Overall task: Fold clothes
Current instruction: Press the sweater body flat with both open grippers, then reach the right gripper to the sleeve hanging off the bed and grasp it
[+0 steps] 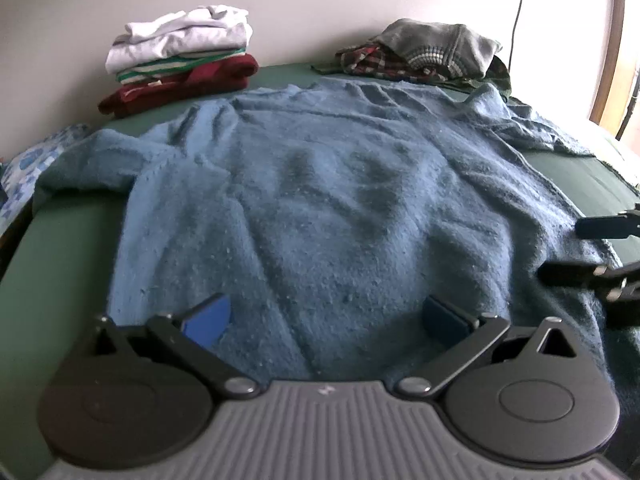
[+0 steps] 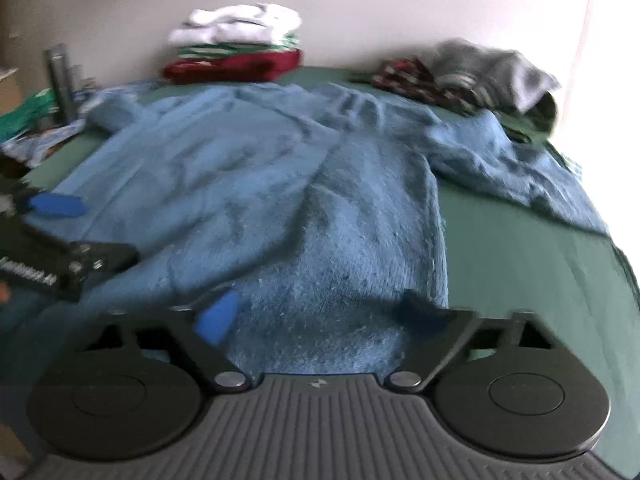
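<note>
We see a green bed surface (image 1: pixel 60 280) filling most of both views, and spread flat across it lies the blue fleecy sweater (image 1: pixel 320 200), its hem nearest the cameras and its sleeves thrown out to either side, the right-hand sleeve crumpled toward the far corner. Against the pale wall (image 1: pixel 320 0) at the back stands a neat stack of folded clothes (image 1: pixel 180 64) (white on top, green stripes, dark red beneath), well apart from a loose heap of unfolded garments (image 1: pixel 424 52), grey over plaid, which sits just beyond the sweater's collar. Our left gripper (image 1: pixel 326 320) hangs low over the hem with its jaws spread wide and nothing between them but the fabric below. Our right gripper (image 2: pixel 316 314), blurred in its own view, is likewise wide apart over the hem near the sweater's right edge; whether its fingers touch the cloth we cannot tell.
</note>
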### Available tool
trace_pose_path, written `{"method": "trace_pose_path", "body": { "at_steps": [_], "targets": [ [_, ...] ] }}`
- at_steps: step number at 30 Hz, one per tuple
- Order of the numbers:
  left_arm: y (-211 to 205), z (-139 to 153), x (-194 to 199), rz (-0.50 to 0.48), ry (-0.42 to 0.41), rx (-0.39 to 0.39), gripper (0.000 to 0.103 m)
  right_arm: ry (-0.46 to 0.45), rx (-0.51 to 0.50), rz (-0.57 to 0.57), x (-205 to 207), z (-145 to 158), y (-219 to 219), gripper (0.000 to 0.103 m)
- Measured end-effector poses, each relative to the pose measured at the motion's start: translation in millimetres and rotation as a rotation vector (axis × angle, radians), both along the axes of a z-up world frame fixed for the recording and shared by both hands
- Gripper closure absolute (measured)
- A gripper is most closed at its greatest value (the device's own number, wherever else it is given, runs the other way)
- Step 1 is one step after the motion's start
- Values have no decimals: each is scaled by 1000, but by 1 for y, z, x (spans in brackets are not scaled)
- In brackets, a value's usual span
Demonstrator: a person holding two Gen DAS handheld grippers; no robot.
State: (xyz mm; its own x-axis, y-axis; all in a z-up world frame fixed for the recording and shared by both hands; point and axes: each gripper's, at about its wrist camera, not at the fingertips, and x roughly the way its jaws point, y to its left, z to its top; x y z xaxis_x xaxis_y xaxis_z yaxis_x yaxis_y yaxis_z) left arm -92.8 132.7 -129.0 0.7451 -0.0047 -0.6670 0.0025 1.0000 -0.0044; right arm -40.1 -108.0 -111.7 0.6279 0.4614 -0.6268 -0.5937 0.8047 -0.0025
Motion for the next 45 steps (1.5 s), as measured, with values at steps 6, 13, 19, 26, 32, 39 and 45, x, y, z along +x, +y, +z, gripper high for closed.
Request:
{"method": "trace_pose_path", "body": {
  "at_steps": [6,13,19,26,32,39,45],
  "targets": [
    [-6,7,7,89,39,-18,1,62,90,17,23,3,-44,98],
    [-25,58,37,173,-4,-71,34,207,319,-169,76,17,-114,93],
    [-86,119,111,27,-156,80,52,298,510,-397,129,36,-185,74],
    [-166,93,184,-154,-64,77,57,414,566,-678,171,22,-249,65],
    [-210,61,201,-258,29,147,36,637,690,-799,198,-15,-282,63],
    [-209,40,201,-235,67,99,21,874,979,-887,213,-56,-289,54],
    [-205,26,194,-206,48,55,3,900,1132,-934,216,-69,-292,48]
  ]
}}
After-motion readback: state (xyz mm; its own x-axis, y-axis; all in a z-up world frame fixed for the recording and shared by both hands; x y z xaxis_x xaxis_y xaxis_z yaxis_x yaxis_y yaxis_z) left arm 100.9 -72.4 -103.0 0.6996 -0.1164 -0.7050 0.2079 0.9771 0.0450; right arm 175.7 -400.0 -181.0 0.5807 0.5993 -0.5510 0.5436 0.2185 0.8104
